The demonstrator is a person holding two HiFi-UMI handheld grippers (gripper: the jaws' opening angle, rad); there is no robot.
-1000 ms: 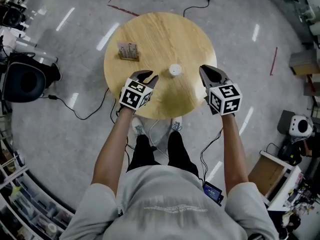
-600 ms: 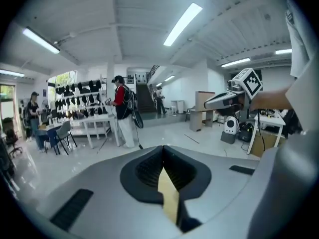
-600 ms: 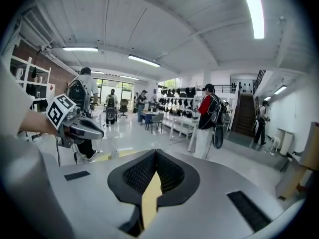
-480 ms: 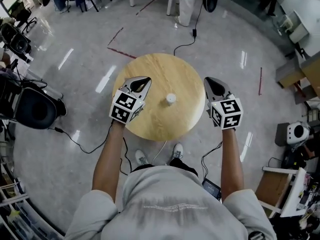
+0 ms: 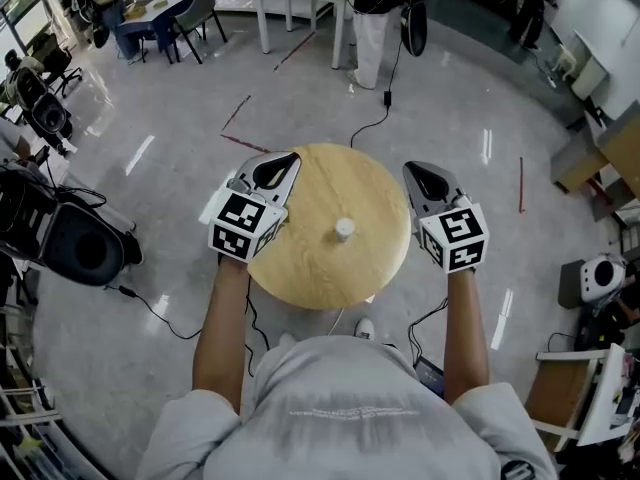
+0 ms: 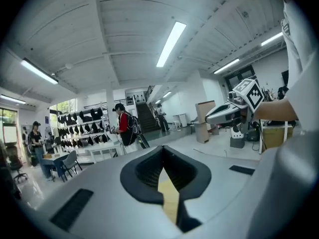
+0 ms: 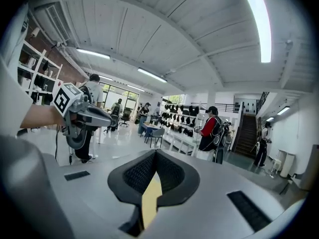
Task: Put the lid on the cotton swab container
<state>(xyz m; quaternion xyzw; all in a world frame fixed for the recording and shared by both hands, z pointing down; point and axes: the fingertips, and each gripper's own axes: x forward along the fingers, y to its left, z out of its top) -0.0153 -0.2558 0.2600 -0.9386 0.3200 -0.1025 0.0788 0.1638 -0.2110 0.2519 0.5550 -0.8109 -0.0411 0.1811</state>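
The cotton swab container is a small white round tub standing upright near the middle of the round wooden table. Its top looks white and closed, but it is too small to be sure. Both grippers hang high above the table, pointing nearly level. My left gripper is over the table's left edge and my right gripper over its right edge. In the left gripper view the left gripper has its jaws pressed together with nothing between them. In the right gripper view the right gripper is likewise shut and empty.
A black round chair and floor cables lie to the left. A white machine and a box stand at the right. White tables, chairs and a standing person are at the back. Each gripper view shows the other gripper.
Both grippers have risen well above the table, which now looks smaller and lower. The left jaws were parted a second ago and are now shut. The small wooden holder is hidden behind the left gripper.
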